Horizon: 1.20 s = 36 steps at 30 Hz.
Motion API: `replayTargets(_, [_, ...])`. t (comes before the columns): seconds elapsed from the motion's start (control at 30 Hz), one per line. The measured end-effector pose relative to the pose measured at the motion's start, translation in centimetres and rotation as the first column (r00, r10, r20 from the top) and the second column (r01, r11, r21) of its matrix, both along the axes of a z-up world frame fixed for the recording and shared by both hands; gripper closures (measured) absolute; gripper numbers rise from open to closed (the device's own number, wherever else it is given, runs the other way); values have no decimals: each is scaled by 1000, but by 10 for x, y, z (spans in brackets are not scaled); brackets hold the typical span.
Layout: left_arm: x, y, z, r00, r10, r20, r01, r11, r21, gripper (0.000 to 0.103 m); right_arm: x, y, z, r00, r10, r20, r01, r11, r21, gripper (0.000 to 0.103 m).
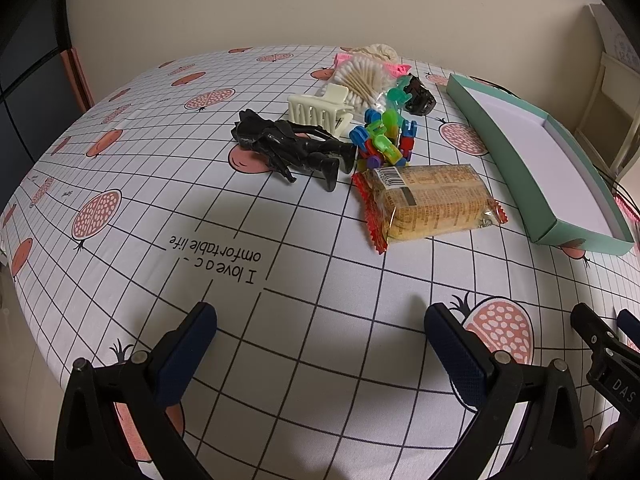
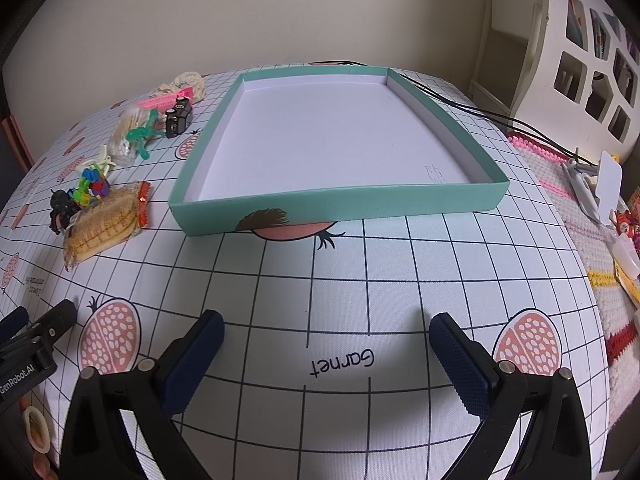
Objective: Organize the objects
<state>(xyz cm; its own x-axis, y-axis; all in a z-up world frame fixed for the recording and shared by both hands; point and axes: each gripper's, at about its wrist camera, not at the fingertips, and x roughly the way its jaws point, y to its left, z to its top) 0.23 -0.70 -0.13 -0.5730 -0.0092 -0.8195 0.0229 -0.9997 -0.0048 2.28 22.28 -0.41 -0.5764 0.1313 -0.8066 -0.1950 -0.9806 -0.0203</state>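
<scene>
Claws (image 1: pixel 320 340) (image 2: pixel 326 344) apart; tray (image 2: pixel 340 204) bare

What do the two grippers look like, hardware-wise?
Both match: the left gripper and right gripper have black plastic arms with silver pivot pins and dark navy textured pads. White lettering reads "GenRobot.AI" on the left and "DAS" on the right. No cables or sleeves visible.
</scene>
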Motion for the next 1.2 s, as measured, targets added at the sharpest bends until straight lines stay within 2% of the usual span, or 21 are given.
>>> replayTargets(1.0, [0,0,0,1000,1,3,-1,1000,-3,0,0,-1,0,1000,-1,0,1,1000,0,0])
replayTargets(1.2, [-2,-2,1,1000,-8,27,8,1000,-1,0,-1,4,6,1000,-1,14,1,1000,-30,0])
